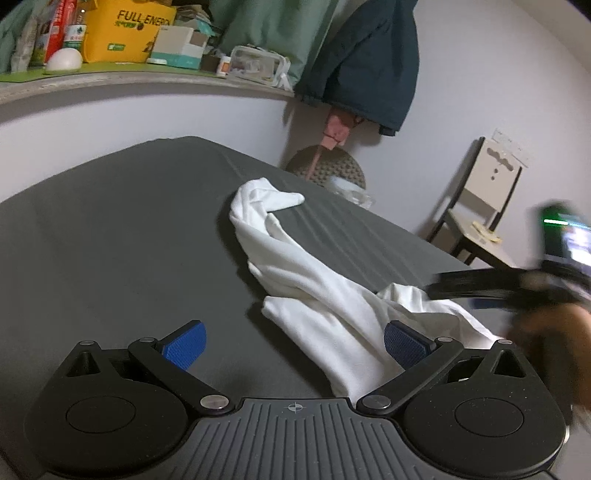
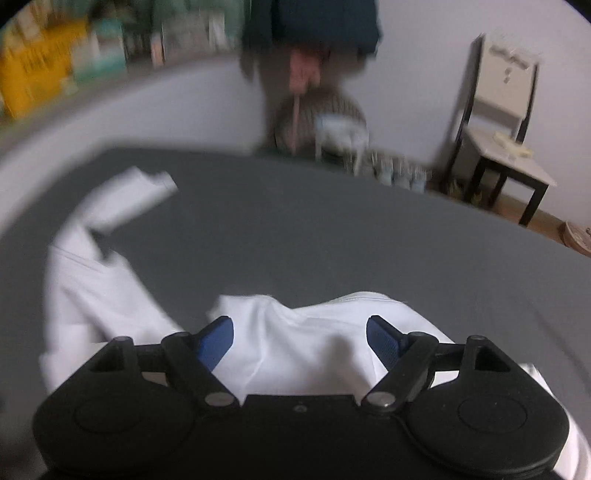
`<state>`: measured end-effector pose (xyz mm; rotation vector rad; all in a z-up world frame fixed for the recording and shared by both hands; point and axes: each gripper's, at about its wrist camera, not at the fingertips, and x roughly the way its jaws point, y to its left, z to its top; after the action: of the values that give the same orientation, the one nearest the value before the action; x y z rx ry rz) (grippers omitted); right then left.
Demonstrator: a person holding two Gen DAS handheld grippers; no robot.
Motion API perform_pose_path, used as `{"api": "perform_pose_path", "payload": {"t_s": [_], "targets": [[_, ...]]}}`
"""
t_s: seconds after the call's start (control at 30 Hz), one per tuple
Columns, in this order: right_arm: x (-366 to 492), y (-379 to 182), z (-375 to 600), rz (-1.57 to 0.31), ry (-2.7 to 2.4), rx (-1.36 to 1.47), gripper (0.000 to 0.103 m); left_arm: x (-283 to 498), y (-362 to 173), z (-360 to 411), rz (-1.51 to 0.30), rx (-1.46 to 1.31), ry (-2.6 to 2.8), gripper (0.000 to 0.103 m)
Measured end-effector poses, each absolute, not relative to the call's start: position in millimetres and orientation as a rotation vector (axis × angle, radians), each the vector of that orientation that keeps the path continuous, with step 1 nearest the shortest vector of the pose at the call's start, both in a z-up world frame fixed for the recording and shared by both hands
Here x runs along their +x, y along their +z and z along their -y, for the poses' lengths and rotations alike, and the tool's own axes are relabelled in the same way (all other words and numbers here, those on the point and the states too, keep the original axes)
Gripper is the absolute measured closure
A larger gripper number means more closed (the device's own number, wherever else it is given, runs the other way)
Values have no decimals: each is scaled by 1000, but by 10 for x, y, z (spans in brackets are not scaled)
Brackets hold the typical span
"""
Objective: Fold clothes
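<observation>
Over the dark grey bed surface [image 1: 110,229], the left gripper [image 1: 295,345] is held low and roughly level, its blue pads [image 1: 186,347] spread wide with nothing between them. Its right-hand pad sits just over the near edge of the white garment [image 1: 314,291]; whether it touches the cloth cannot be told.

The garment lies crumpled in a long twisted band on the bed, running from the far centre toward the near right, with one sleeve end pointing right at the far end.

The right gripper [image 2: 300,338] is angled down over the near bunched part of the garment [image 2: 295,332]. Its jaws stand wide apart, with cloth lying beneath and between them but not pinched. In the left wrist view the right gripper [image 1: 480,284] appears as a blurred dark shape at the right edge, above the garment, with part of a hand [image 1: 550,339] behind it.

The right wrist view is heavily motion-blurred.

On the shelf [image 1: 110,79] above the bed stands a yellow box [image 1: 125,33] printed "FULL ENERG…"; the last letters are unclear. Other labels there are too small to read. A dark jacket [image 1: 369,62] hangs on the wall, and a chair [image 1: 476,214] stands at the right.
</observation>
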<state>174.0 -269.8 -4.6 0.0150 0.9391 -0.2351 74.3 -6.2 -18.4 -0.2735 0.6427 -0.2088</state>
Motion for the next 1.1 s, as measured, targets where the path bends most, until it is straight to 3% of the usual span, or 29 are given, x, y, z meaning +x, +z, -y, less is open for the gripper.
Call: {"api": "perform_pose_path", "payload": {"t_s": [0.03,0.07,0.1,0.13,0.17,0.3,0.4,0.63,0.83,0.9,1.03,1.1], "targets": [[1845,-48,2752,-941,-250,35,40,751,-201,62,-643,-274,-218,0],[1792,-29,2820,-911,-245,99,65,769,-225,73,-647,-261,-220,0],[1739,-11,2888,-881,-240,164,70,798,-239,78,-653,-253,-214,0],[1686,8,2956,-850,-234,227,87,827,-252,84,-658,-244,-207,0],[1633,26,3024,-818,-229,291,96,856,-265,88,-662,-237,-201,0],[928,359,3238,-582,-118,532,96,898,-217,4,-646,-298,-188,0],[113,688,3047,-507,55,498,96,887,-199,-40,-633,-314,-179,0],[-985,291,2089,-996,406,207,96,795,-114,-81,-611,-345,-168,0],[-1415,184,1207,-1096,695,126,94,735,-34,7,-584,-309,-208,0],[-1332,200,1241,-1084,637,121,91,717,-38,54,-590,-270,-213,0],[-920,484,1705,-947,472,158,62,734,-96,151,-614,-211,-206,0],[-641,692,2069,-835,344,138,57,758,-146,203,-628,-192,-200,0]]}}
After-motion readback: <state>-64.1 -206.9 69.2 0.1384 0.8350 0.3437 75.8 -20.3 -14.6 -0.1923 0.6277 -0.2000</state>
